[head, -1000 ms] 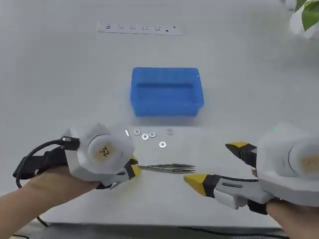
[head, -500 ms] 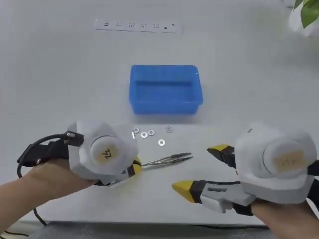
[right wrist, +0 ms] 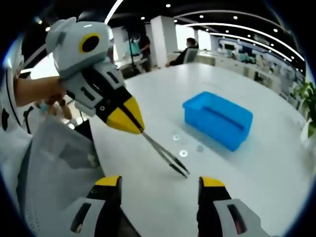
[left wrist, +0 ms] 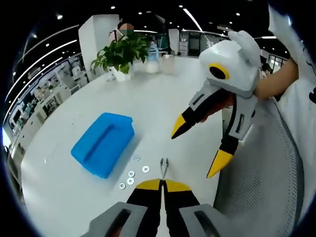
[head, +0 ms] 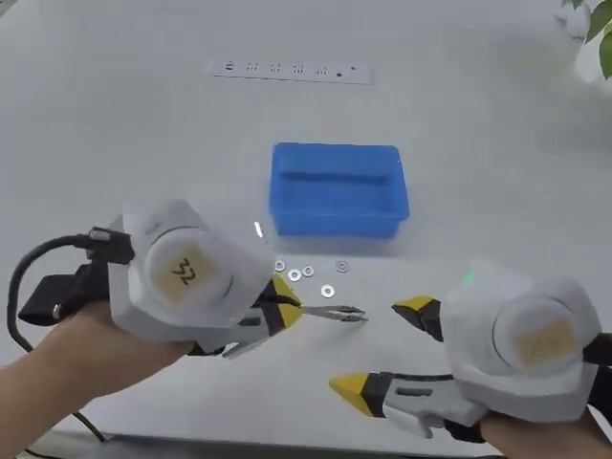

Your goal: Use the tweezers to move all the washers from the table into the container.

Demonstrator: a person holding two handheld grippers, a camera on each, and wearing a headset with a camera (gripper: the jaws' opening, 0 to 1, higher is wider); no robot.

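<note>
In the head view, your left gripper has its jaws pressed together on the rear of the tweezers, which point toward 3 o'clock with their tips low over the table. No washer is between them. 5 washers lie loose at about 11 o'clock from those tips, and the blue container sits just beyond them at 12 o'clock, apparently holding nothing. Your right gripper, at 5 o'clock from the tips, has its jaws spread wide around nothing. It is near enough that a careless swing could probably knock the tweezers askew. In the left gripper view, the tweezers run straight toward 12 o'clock from the closed jaws, and the washers sit at 9 to 10 o'clock of them, close to one another. Reaching for 1 could well nudge its neighbours across the smooth top. In the right gripper view, the tweezers slant down toward 5 o'clock, with a washer just beside their tips and the container at 1 o'clock. The washers lie flat and thin, so the tips may skate off an edge and flick 1 away. With so short a hold on the tool, I judge it could pivot in the jaws, or let a washer drop before the container wall.
</note>
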